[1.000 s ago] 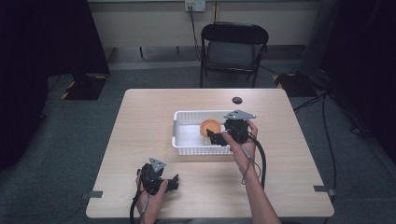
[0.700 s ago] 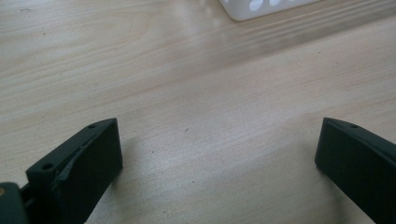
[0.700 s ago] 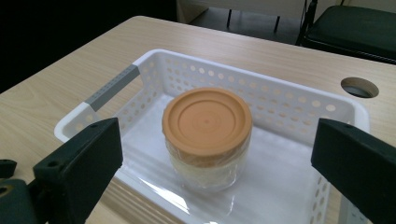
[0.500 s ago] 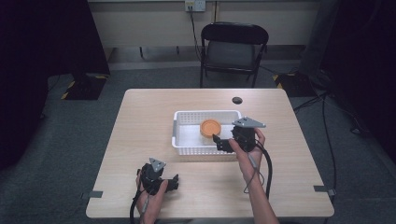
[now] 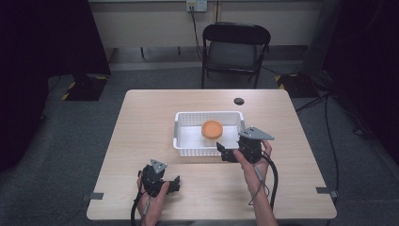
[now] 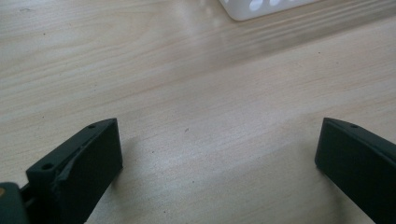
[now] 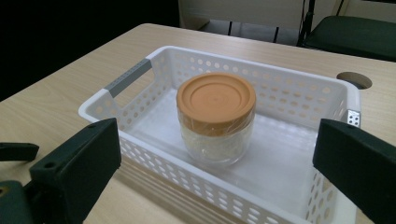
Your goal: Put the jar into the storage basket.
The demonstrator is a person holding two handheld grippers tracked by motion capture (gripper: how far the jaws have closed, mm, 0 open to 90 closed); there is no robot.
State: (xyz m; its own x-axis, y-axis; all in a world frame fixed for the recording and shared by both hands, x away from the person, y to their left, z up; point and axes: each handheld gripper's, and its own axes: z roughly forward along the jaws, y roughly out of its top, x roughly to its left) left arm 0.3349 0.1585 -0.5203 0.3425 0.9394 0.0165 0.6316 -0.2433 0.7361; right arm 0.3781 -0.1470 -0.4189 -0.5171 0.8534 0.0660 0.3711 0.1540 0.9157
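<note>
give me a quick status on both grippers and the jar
Left gripper open, empty, low over bare table. Right gripper open, empty, outside basket near wall. Orange-lidded jar upright inside basket, lid on. Nothing blocking it.

table [image 5: 141,141]: light wood | white basket [image 5: 182,139]: centre, holds orange-lidded jar [image 5: 212,129] toward its right | right gripper [image 5: 225,153]: at basket's near right corner, jaws apart | left gripper [image 5: 175,184]: near left, resting on table, well apart from basket | small dark disc [image 5: 239,100]: far right | chair [image 5: 235,49]: beyond far edge

Black folding chair [image 5: 236,49] behind wooden table [image 5: 141,122]; grey carpet [image 5: 61,141]; dim surroundings.
</note>
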